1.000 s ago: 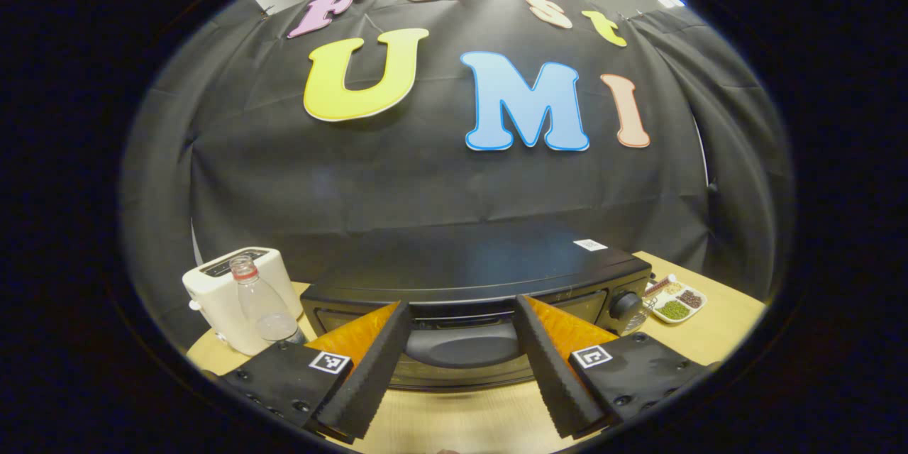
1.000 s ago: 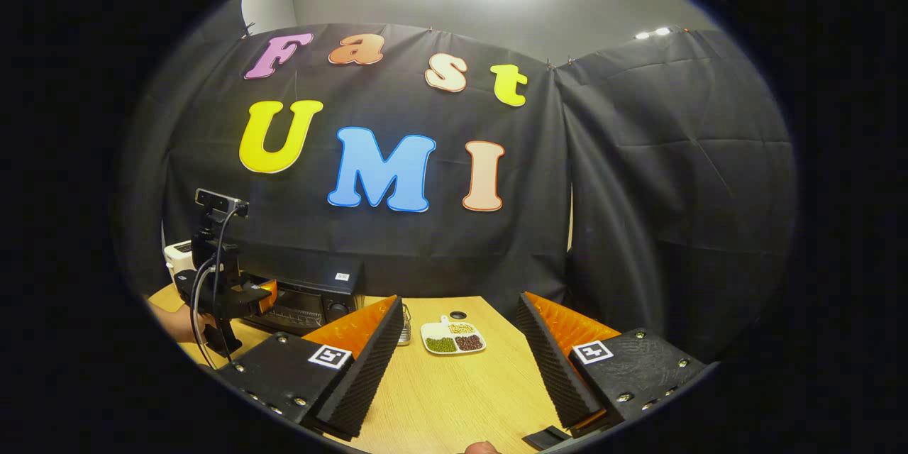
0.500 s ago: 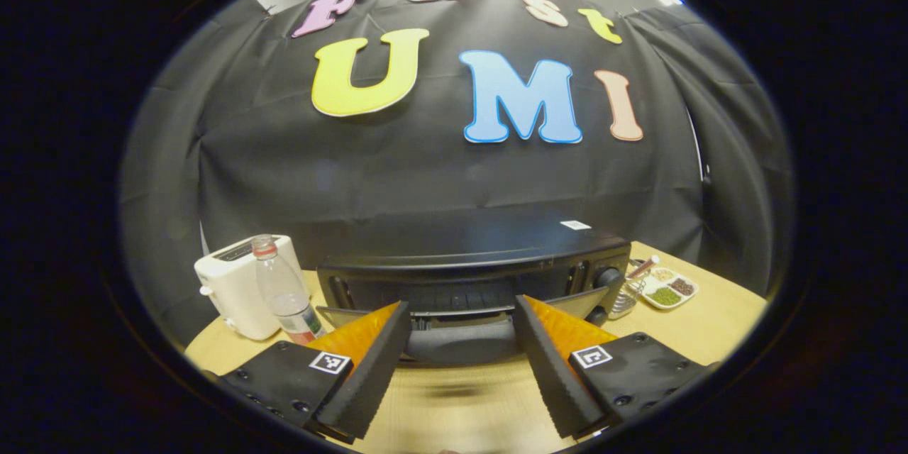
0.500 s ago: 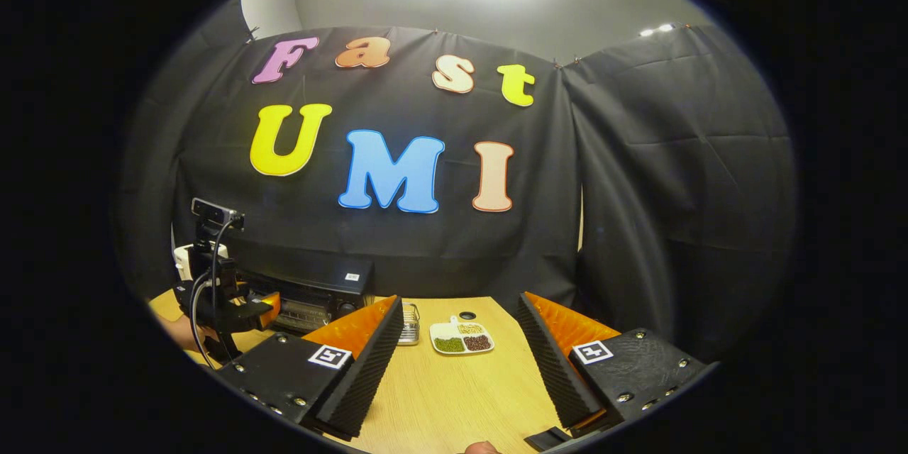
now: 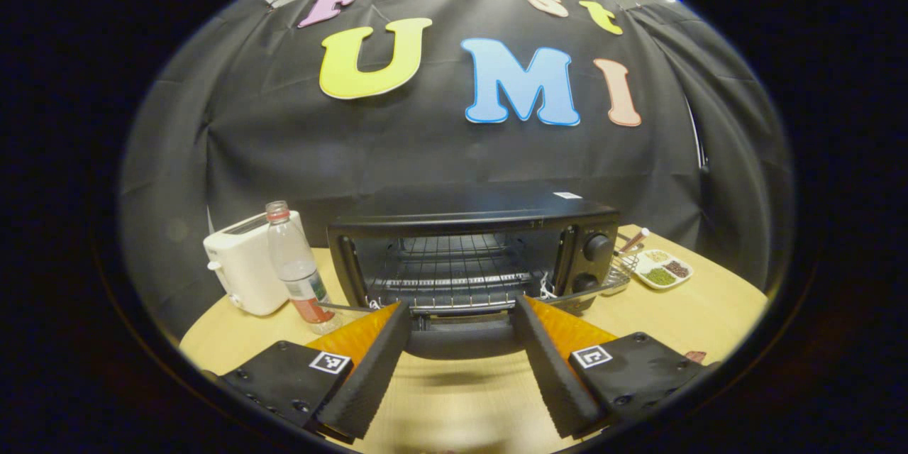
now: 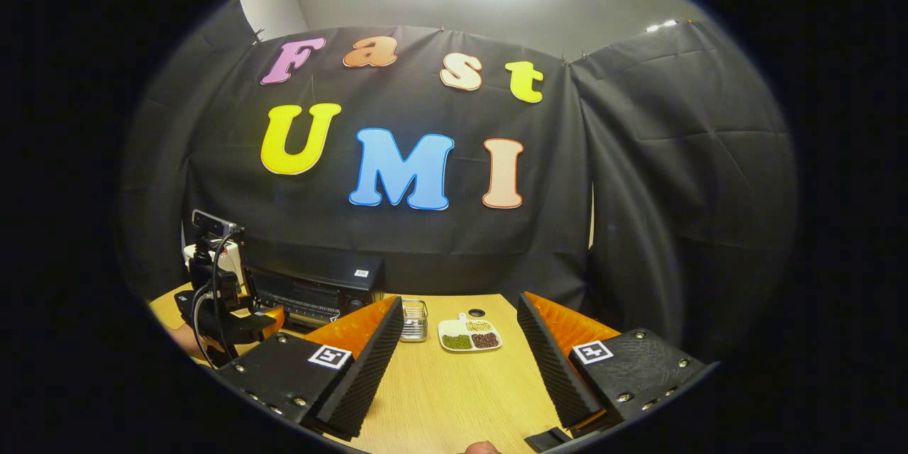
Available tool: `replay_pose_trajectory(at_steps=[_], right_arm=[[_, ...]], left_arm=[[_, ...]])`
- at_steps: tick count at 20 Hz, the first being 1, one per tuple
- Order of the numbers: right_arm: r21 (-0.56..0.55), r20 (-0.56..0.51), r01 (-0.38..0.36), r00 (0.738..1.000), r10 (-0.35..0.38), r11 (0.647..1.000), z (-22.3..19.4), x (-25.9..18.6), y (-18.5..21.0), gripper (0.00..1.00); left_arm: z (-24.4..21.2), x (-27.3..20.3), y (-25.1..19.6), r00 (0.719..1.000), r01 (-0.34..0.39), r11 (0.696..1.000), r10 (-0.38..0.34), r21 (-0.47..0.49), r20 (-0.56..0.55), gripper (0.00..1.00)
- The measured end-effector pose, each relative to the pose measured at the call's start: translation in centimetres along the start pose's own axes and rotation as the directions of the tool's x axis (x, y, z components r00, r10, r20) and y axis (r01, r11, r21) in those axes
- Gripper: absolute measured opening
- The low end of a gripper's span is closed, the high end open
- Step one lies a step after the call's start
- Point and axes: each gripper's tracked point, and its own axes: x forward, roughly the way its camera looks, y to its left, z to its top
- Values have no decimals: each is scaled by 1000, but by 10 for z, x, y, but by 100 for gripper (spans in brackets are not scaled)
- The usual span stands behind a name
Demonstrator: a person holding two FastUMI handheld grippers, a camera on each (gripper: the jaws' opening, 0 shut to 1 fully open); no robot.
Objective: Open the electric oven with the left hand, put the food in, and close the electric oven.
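Note:
The black electric oven [image 5: 582,227] stands straight ahead in the left gripper view with its door swung down and the wire rack [image 5: 454,262] bare inside. The door handle [image 5: 461,342] lies between the spread fingers of my left gripper [image 5: 461,306], which is open. A white divided dish of beans [image 5: 661,273] sits on the table to the right of the oven. In the right gripper view the oven [image 6: 312,287] is at the far left and the dish [image 6: 469,335] lies ahead of my right gripper [image 6: 459,301], which hovers open over the table.
A white toaster [image 5: 245,271] and a clear bottle [image 5: 294,266] stand left of the oven. A small wire basket [image 6: 413,319] sits between oven and dish. The left gripper's body and a hand [image 6: 181,337] show at the far left. Wooden table [image 6: 461,397] lies ahead.
The oven door has swung from nearly shut to fully down as my left gripper drew back and lower with the handle. The right gripper drifted slightly; the dish now sits a little more centred.

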Motion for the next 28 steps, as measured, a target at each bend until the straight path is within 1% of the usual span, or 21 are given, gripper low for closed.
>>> replay_pose_trajectory(at_steps=[4,5,6,7,8,10,11,12,14,15,16,18,19,20,21,22,23,26,27,28], right_arm=[[-9,-5,-21,1000,21,1000,-2,-1,3,98],[-13,-7,-26,1000,26,1000,-3,-1,4,98],[-15,-8,-31,1000,30,999,-2,-2,4,98],[-15,-10,-36,999,35,999,-3,-3,6,98],[-17,-13,-40,999,40,999,-4,-4,7,97],[-22,-18,-46,999,46,999,-6,-4,7,97],[-24,-21,-50,999,49,998,-8,-5,8,97],[-24,-24,-54,998,53,998,-8,-6,9,98],[-25,-30,-62,998,61,998,-10,-8,9,98],[-27,-35,-67,997,66,997,-12,-7,10,98],[-30,-39,-71,997,69,997,-13,-9,10,98],[-29,-45,-79,996,78,996,-14,-11,11,98],[-27,-47,-84,995,83,996,-14,-11,11,98],[-26,-50,-89,995,88,996,-14,-12,11,98],[-28,-51,-94,994,93,995,-15,-13,11,98],[-31,-53,-98,994,97,995,-16,-13,11,98],[-32,-54,-104,993,102,994,-16,-13,11,98],[-23,-53,-118,992,116,993,-15,-16,11,98],[-20,-52,-124,991,123,992,-15,-15,12,98],[-17,-50,-132,990,132,991,-13,-14,13,97]], left_arm=[[-17,-8,-3,1000,-3,1000,3,-5,-25,98],[-23,-9,-3,999,-3,1000,3,-5,-34,100],[-28,-12,-4,999,-2,1000,2,-5,-44,100],[-34,-13,-4,998,-2,1000,1,-6,-56,97],[-40,-14,-4,998,-2,1000,1,-6,-67,100],[-50,-16,-5,996,-4,1000,3,-4,-85,100],[-55,-17,-6,996,-5,1000,5,3,-91,97],[-58,-16,-6,996,-6,1000,7,10,-92,100],[-63,-18,-7,995,-11,1000,12,17,-96,100],[-67,-18,-7,995,-11,1000,13,16,-102,97],[-70,-19,-7,994,-13,1000,14,12,-107,97],[-76,-21,-8,993,-17,1000,18,10,-120,98],[-80,-20,-9,992,-19,1000,20,11,-126,100],[-85,-20,-9,991,-20,1000,22,15,-132,97],[-89,-21,-9,990,-24,1000,26,20,-140,97],[-92,-21,-9,989,-28,999,31,23,-146,98],[-95,-21,-9,988,-32,999,35,21,-151,100],[-97,-22,-8,986,-43,999,45,15,-161,100],[-95,-24,-8,987,-48,999,50,15,-155,98],[-90,-26,-8,988,-52,999,54,14,-145,98]])
